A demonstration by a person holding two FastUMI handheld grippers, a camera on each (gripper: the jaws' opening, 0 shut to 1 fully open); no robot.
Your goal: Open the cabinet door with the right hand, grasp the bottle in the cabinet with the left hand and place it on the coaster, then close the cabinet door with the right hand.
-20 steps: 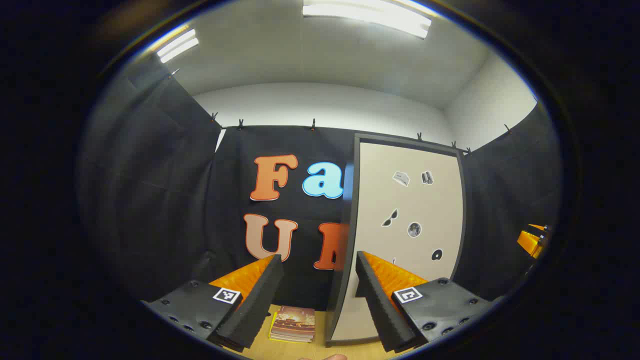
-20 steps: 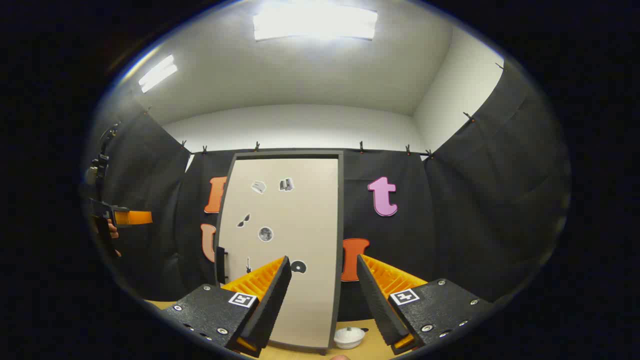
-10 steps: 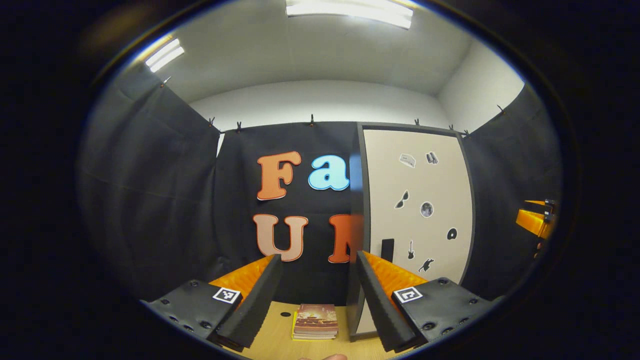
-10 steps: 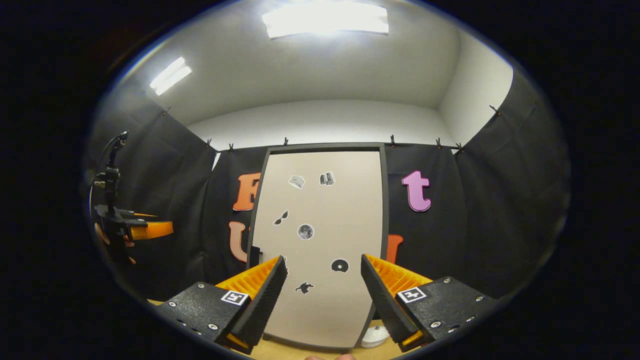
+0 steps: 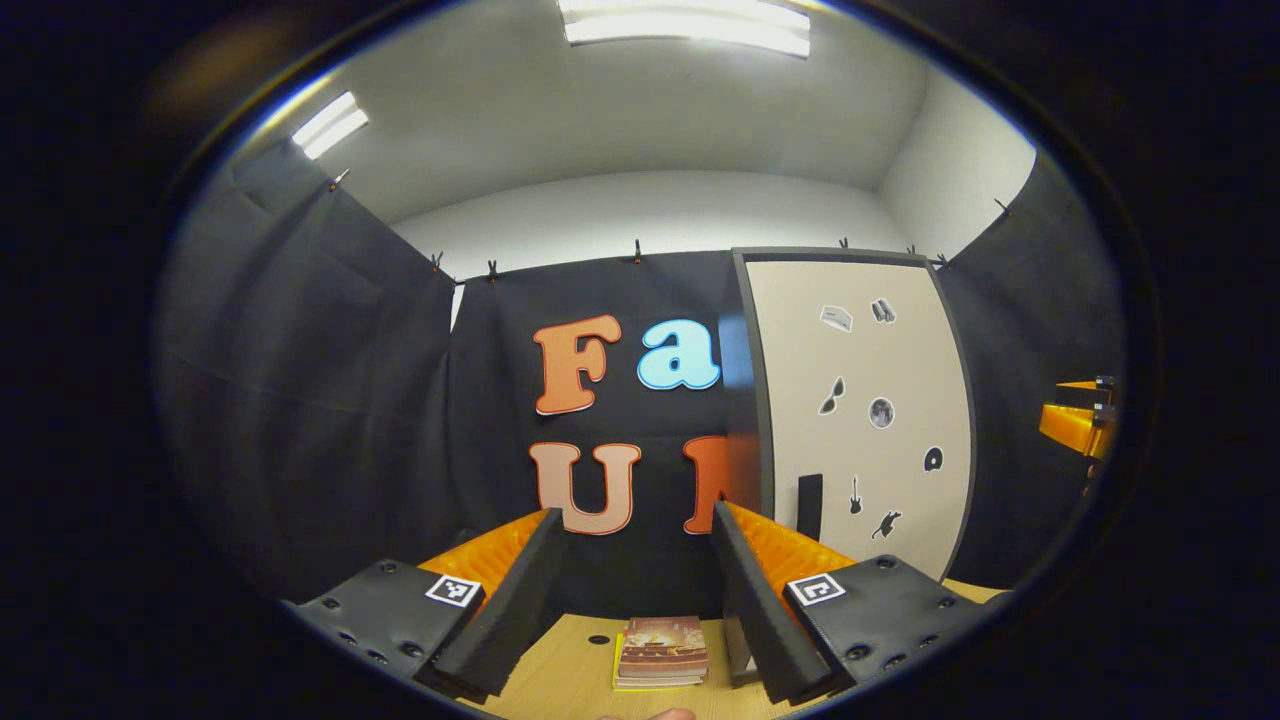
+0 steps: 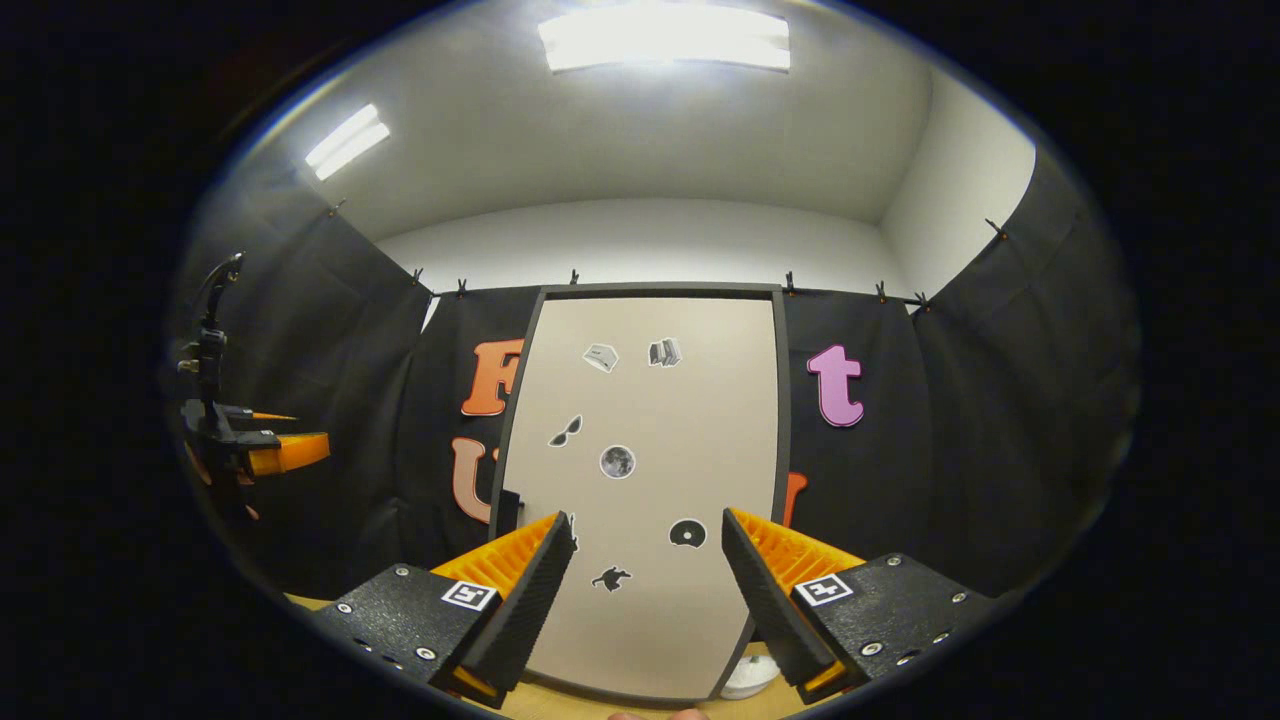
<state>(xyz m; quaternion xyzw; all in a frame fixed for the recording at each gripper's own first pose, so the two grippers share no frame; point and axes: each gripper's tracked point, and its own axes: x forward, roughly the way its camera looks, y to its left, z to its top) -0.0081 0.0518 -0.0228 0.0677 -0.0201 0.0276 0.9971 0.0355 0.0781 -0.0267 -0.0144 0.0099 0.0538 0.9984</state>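
Your cabinet door (image 6: 650,480) stands shut in the middle of the right gripper view, a tall beige panel in a dark frame, its long axis upright and its face turned toward you. Small dark stickers (image 6: 617,461) dot the panel. A dark handle (image 6: 508,512) sits at the door's lower left edge, half hidden behind your left-hand finger. In the left gripper view the same door (image 5: 860,400) is right of centre, seen at a slant, and its handle (image 5: 809,506) shows as an upright dark bar low on the panel.

Your right gripper (image 6: 648,585) has its fingers (image 6: 525,600) spread wide with nothing between them and nothing touched; the door shows through the gap. Your left gripper (image 5: 635,585) is likewise spread wide and empty, pointing at the black cloth wall beside the door.

Low between the left fingers (image 5: 505,610), a stack of books (image 5: 660,650) lies on the wooden bench (image 5: 570,670), with a small dark disc (image 5: 598,639) just beside it; I cannot tell what the disc is. A white object (image 6: 748,676), cut off by your right finger, rests on the bench at the door's lower right corner. The other gripper appears at the left edge of the right gripper view (image 6: 255,450) and at the right edge of the left gripper view (image 5: 1075,425).
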